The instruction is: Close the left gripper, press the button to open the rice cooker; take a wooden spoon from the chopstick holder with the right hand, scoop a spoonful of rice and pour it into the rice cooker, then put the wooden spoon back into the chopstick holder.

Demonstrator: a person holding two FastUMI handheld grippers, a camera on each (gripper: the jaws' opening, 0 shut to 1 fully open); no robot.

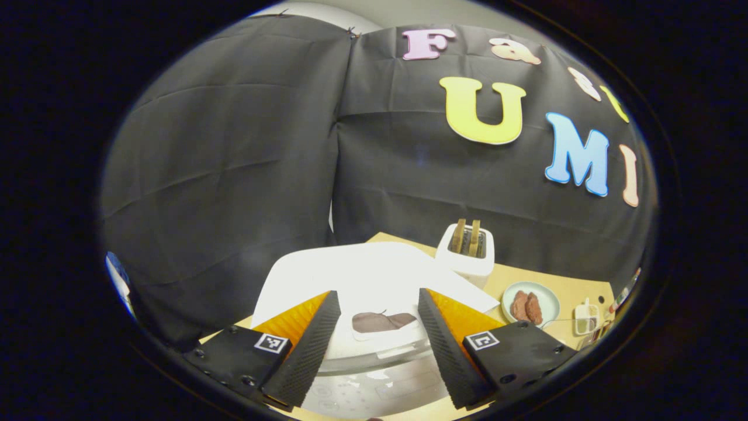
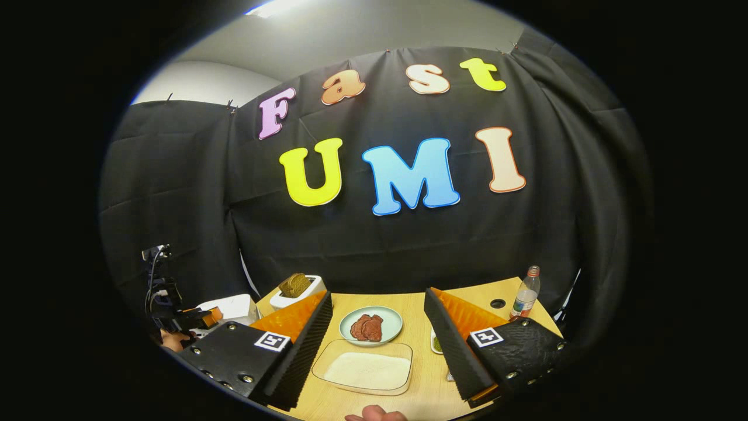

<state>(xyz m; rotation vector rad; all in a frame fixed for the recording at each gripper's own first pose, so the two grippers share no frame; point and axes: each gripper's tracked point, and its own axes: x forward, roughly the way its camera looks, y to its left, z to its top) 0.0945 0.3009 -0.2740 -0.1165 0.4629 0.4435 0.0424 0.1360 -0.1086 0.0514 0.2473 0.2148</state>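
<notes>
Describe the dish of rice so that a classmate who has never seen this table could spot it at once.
Start at the wooden table in the right gripper view. Near its front edge, between the open right tongs, lies a clear rectangular dish holding a flat white layer of rice. Just behind it sits a round pale plate of brown meat; the dish alone is see-through and square-cornered.

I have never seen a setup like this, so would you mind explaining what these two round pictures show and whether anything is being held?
A person holds a two-finger gripper in each hand; a fisheye camera rides on each. In the left gripper view, the left gripper hangs open over a white rice cooker, lid shut, near a toaster. In the right gripper view, the right gripper is open above a wooden table with a clear tray of rice, a plate of meat and a bottle. Neither holds anything.
</notes>
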